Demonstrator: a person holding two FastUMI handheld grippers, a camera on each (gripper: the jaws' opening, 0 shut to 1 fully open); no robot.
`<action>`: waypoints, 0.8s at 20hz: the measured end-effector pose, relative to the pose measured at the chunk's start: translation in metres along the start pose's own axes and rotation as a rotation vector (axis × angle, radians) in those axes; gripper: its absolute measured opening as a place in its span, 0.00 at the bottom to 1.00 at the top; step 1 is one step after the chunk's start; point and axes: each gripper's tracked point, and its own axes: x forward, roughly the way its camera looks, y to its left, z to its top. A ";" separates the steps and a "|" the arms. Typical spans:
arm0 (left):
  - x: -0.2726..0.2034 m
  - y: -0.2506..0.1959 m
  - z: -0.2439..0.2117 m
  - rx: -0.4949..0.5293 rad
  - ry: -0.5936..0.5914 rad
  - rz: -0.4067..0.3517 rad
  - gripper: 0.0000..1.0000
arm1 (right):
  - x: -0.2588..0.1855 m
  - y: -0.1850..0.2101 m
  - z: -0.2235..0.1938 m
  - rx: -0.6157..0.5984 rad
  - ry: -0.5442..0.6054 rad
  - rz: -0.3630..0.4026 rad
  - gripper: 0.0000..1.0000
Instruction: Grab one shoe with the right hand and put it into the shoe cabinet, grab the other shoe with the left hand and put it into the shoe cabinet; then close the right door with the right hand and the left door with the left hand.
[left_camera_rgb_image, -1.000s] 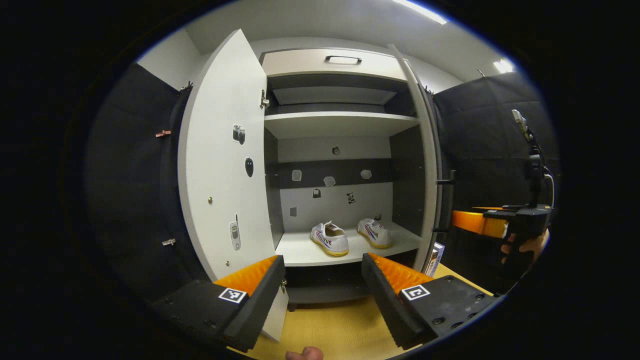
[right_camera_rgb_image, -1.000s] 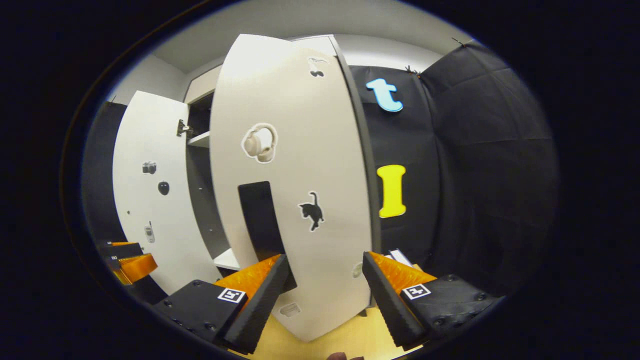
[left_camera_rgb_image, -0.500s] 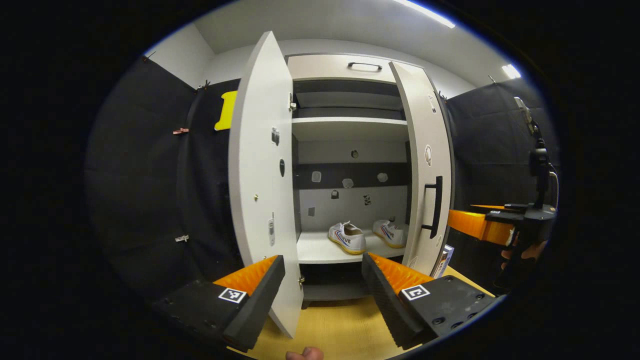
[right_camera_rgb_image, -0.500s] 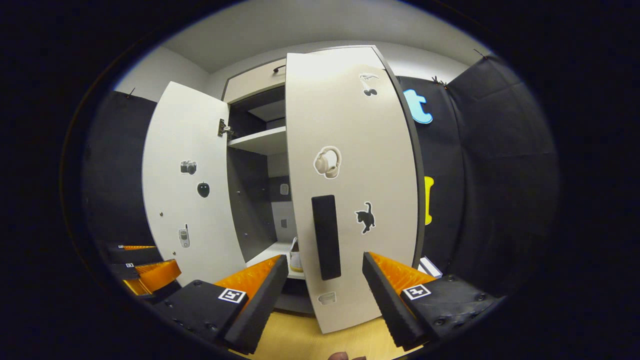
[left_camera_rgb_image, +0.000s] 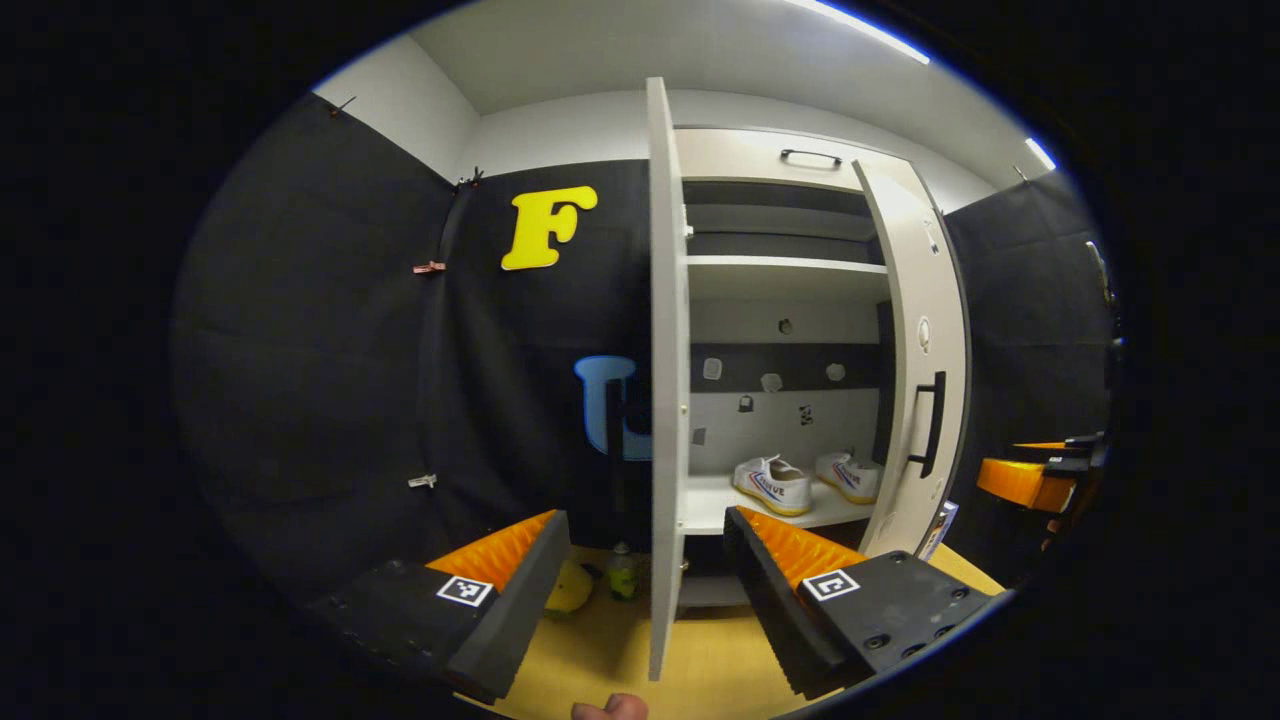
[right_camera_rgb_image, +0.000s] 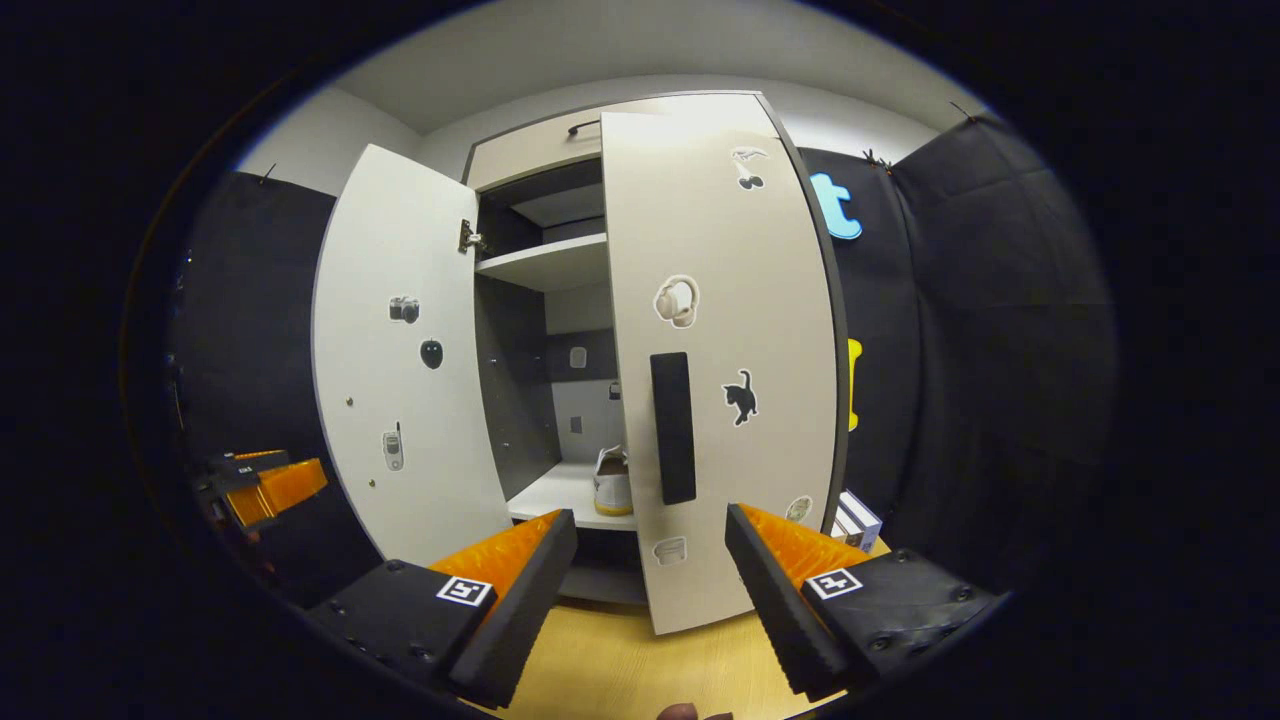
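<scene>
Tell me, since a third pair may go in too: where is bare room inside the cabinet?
The lower shelf is bare left of the two shoes, toward the left door. The upper shelf looks bare. Crowded: the lower shelf's right end, behind the part-closed right door.

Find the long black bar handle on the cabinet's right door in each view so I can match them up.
Left gripper view: the black bar handle sits right of centre, seen side-on, past the white shoes.
Right gripper view: it stands upright near centre on the door face, left of the cat sticker.
Shared landmark: the white upper shelf.
</scene>
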 end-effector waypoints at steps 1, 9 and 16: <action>0.001 0.012 0.000 0.002 0.001 0.018 0.96 | -0.005 0.006 -0.003 0.004 0.001 0.007 0.98; 0.031 0.107 0.003 0.017 -0.010 0.189 0.97 | -0.030 0.031 -0.014 0.016 -0.004 0.005 0.98; 0.092 0.085 -0.019 0.013 0.045 0.110 0.95 | -0.036 0.023 -0.009 0.008 -0.016 -0.039 0.98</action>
